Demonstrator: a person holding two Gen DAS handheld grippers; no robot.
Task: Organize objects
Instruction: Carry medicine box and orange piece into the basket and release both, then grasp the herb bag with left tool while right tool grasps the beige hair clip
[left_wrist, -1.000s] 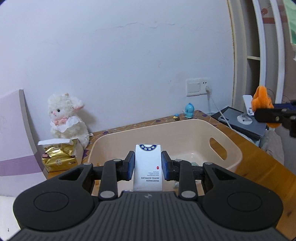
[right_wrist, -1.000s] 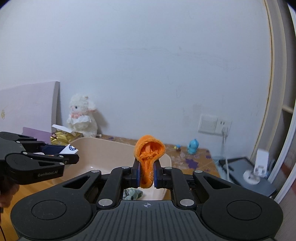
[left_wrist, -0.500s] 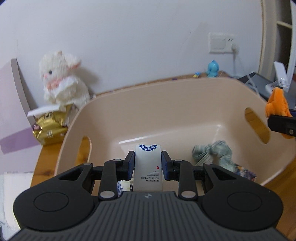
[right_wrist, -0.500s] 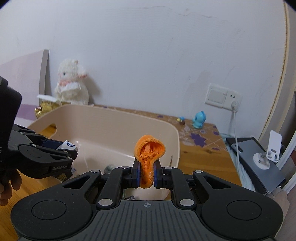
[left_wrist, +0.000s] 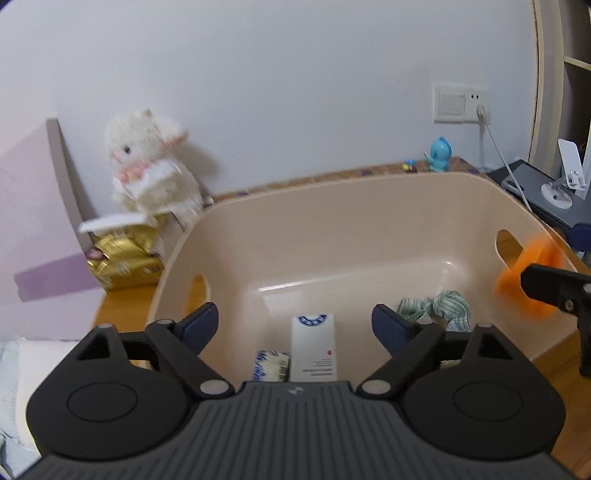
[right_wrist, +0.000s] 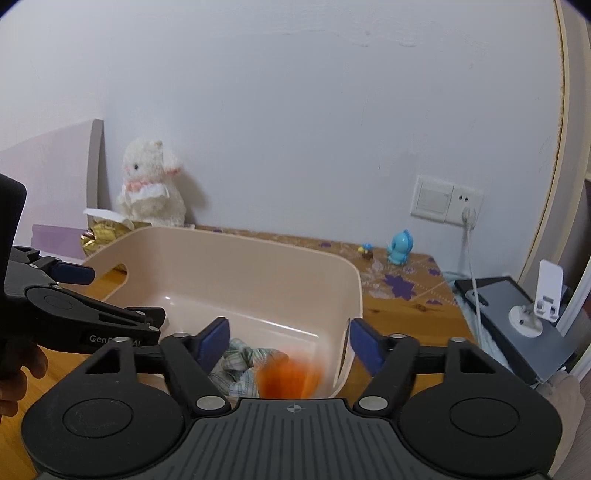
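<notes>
Both claws gape empty over the bin (left_wrist: 369, 192): left claw (left_wrist: 295, 325) above the carton (left_wrist: 314, 347), right claw (right_wrist: 288, 341) above the blurred orange toy (right_wrist: 288, 380); lift straight up, clear of the rim.

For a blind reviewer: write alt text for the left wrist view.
The left hand-held gripper is open above a beige bin, with a white box lying inside beside a green cloth. A white plush toy sits behind the bin.

Soft, even indoor light fell on the pale wall (right_wrist: 295, 110); glare streaked the tub (left_wrist: 369, 229) floor; the orange cloth (right_wrist: 288, 376) and plush lamb (left_wrist: 147, 170) were motion-blurred; fisheye bending curved the frame edges.
</notes>
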